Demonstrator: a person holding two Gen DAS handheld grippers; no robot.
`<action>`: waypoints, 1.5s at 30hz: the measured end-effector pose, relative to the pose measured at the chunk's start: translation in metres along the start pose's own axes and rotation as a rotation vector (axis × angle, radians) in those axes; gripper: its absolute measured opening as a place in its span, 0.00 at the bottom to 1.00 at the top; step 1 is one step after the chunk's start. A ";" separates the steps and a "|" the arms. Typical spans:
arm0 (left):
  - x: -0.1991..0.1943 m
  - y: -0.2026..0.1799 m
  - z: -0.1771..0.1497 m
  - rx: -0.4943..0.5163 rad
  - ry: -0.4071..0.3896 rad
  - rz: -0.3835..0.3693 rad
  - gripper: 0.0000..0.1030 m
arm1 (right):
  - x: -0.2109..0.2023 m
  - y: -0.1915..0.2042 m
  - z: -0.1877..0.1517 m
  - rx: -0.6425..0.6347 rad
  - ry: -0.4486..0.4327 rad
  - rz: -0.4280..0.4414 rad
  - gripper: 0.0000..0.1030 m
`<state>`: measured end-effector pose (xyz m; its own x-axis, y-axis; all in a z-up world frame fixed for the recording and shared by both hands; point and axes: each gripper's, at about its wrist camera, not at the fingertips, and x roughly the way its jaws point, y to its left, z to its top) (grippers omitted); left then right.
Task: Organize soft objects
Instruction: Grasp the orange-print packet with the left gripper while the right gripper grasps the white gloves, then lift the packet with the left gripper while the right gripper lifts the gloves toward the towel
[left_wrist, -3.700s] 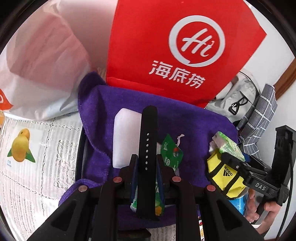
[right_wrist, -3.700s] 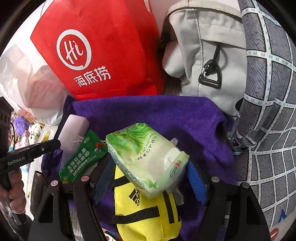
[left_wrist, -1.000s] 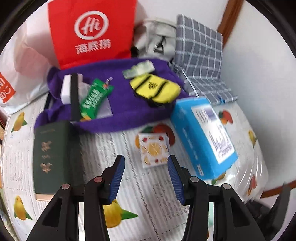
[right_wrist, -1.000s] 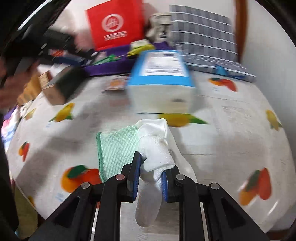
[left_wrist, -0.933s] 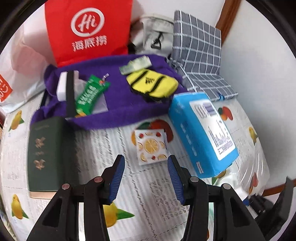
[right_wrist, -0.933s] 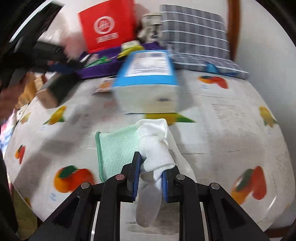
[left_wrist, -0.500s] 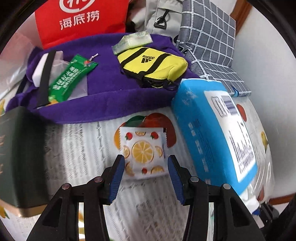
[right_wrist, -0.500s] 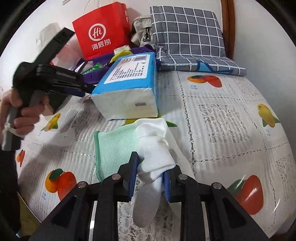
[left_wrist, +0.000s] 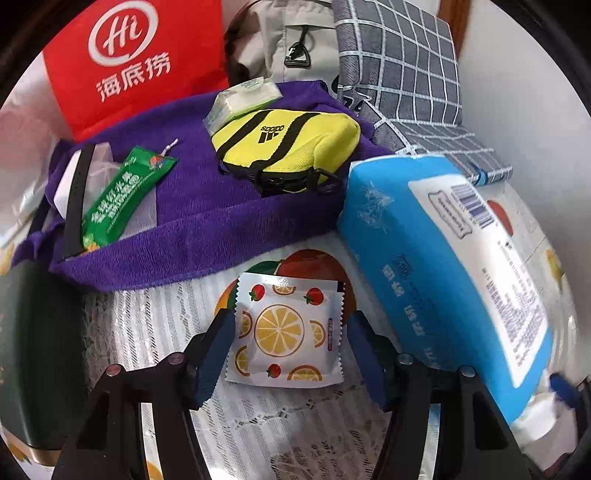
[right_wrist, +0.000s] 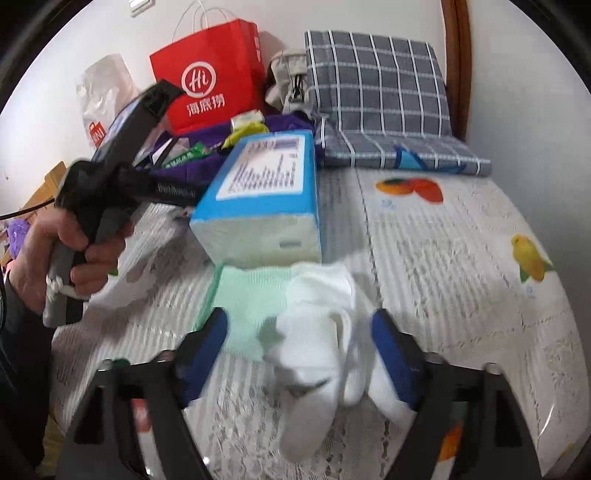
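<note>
Right gripper (right_wrist: 299, 350) just let go: its jaws, pinched on the white sock (right_wrist: 317, 354) half a second ago, are now spread wide with the sock lying loose between the pads, apparently untouched. The sock rests on the mint-green cloth (right_wrist: 251, 295), near edge of the table, just in front of the blue tissue pack (right_wrist: 266, 195). My read: this is a release, so that sock either got dropped for a re-grip or is judged placed. It's still far from the purple towel (left_wrist: 192, 236) where the sorted items sit, so I'd bet re-grip.

Left gripper (left_wrist: 288, 332) has closed in on the fruit-print sachet (left_wrist: 286, 328). A second ago it was well back; now the jaws stand open and bracket the sachet on both sides, pads just beside its left and right edges, not squeezing yet. The sachet lies flat on the lace tablecloth (left_wrist: 155, 325), between the towel's near hem and the tissue pack.

On the towel already: yellow Adidas pouch (left_wrist: 291, 140), small tissue packet (left_wrist: 240, 99) at its far-left corner, green sachet (left_wrist: 122, 199), black strap (left_wrist: 75, 206).

Next likely step: pinch the sachet. It is thin and flat, so the pads may slide over it rather than catch an edge.
</note>
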<state>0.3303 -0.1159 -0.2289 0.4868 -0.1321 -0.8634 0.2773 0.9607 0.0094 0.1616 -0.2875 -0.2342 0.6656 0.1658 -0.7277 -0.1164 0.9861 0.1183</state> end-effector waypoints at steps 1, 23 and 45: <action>0.000 0.000 0.000 0.007 -0.003 0.008 0.58 | 0.003 0.001 0.002 0.004 0.001 -0.010 0.81; -0.035 0.018 -0.054 0.036 0.034 -0.029 0.37 | 0.017 0.023 -0.004 -0.035 0.063 -0.095 0.19; -0.096 0.058 -0.127 -0.115 0.062 -0.018 0.37 | -0.041 0.051 -0.005 -0.010 0.052 -0.003 0.15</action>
<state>0.1946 -0.0169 -0.2091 0.4295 -0.1380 -0.8925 0.1870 0.9804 -0.0617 0.1248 -0.2439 -0.2022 0.6267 0.1618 -0.7623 -0.1214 0.9865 0.1096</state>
